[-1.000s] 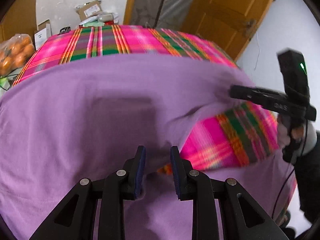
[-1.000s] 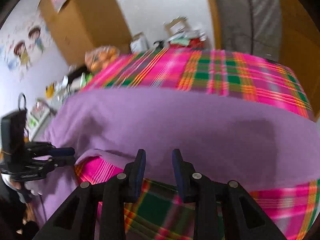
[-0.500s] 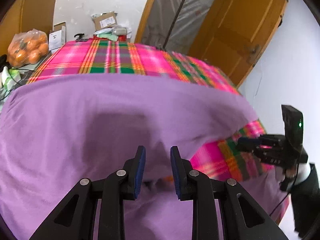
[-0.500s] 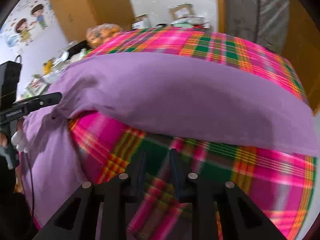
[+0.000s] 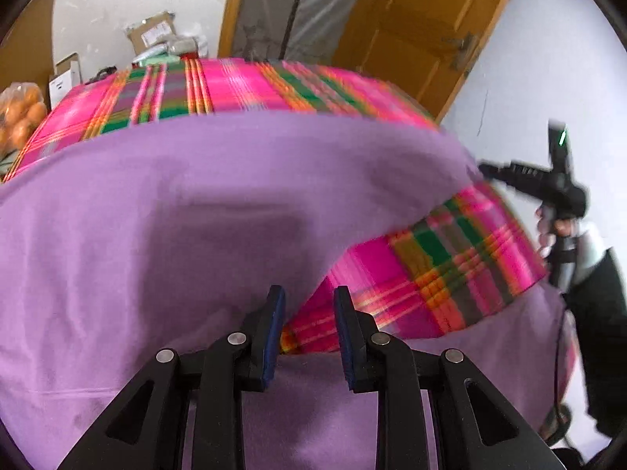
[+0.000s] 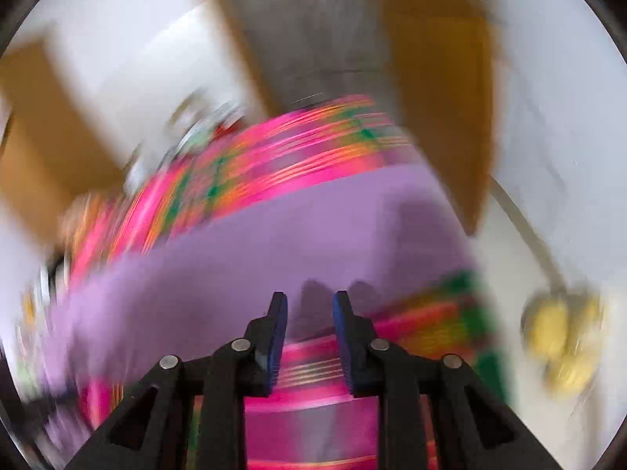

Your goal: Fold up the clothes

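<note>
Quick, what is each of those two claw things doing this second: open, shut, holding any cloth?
Left gripper: open, nothing between its pads, just above the purple garment.
Right gripper: jaws opening, nothing between them.

walls: white (image 5: pixel 98 8) | door: wooden (image 5: pixel 423 27) | boxes: cardboard (image 5: pixel 151 35)

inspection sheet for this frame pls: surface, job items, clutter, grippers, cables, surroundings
Surface: pink plaid tablecloth covers the table.
Job's things: purple garment spread across the cloth, near edge lifted so plaid shows beneath.
Clutter: cardboard boxes and bag of oranges at the far end.
Grippers: left gripper jaws apart, nothing between the pads; right gripper jaws opening, nothing between them.
Cables: black cable hangs below the right handle.
Surroundings: wooden door, white walls; right view heavily blurred.
</note>
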`<state>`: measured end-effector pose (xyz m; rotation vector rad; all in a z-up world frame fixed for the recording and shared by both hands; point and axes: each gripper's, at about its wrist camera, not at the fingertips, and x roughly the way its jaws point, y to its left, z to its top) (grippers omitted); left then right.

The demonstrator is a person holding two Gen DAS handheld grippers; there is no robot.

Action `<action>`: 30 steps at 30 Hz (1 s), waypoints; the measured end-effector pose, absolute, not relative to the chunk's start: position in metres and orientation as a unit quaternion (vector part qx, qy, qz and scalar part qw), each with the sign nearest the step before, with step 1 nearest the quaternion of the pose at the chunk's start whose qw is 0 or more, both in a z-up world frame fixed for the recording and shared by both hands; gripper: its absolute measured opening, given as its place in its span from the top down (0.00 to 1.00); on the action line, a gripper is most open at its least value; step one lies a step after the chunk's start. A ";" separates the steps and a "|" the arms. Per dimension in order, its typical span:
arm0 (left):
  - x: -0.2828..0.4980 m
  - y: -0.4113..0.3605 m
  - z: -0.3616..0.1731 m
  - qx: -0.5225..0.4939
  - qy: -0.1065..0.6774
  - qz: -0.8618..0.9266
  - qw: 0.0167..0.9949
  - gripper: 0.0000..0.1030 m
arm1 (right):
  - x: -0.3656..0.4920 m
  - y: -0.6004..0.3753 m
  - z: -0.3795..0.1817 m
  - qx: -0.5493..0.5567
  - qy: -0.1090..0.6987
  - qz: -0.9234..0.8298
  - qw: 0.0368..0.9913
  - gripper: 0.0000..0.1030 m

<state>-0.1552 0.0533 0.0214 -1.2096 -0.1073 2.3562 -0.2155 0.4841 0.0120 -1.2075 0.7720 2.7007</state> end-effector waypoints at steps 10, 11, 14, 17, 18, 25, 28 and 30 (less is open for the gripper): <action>-0.197 0.065 0.018 -0.437 -0.100 0.867 0.216 0.74 | -0.220 0.566 -0.038 -0.395 0.440 0.806 0.028 0.54; -0.201 0.069 0.014 -0.446 -0.098 0.863 0.217 0.74 | -0.224 0.570 -0.043 -0.394 0.454 0.799 0.022 0.54; -0.199 0.080 0.004 -0.451 -0.071 0.862 0.221 0.74 | -0.223 0.584 -0.053 -0.373 0.514 0.772 0.012 0.54; -0.197 0.078 0.003 -0.451 -0.065 0.860 0.230 0.74 | -0.229 0.589 -0.055 -0.360 0.520 0.774 0.017 0.73; -0.196 0.077 0.002 -0.450 -0.065 0.860 0.233 0.74 | -0.231 0.588 -0.054 -0.356 0.518 0.778 0.014 0.81; -0.187 0.076 0.001 -0.438 -0.051 0.864 0.245 0.74 | -0.234 0.594 -0.036 -0.337 0.471 0.814 0.034 0.96; -0.185 0.073 0.002 -0.437 -0.052 0.863 0.249 0.74 | -0.235 0.596 -0.044 -0.371 0.448 0.811 0.065 0.96; -0.184 0.073 0.002 -0.439 -0.046 0.862 0.249 0.74 | -0.229 0.591 -0.037 -0.378 0.418 0.820 0.100 0.94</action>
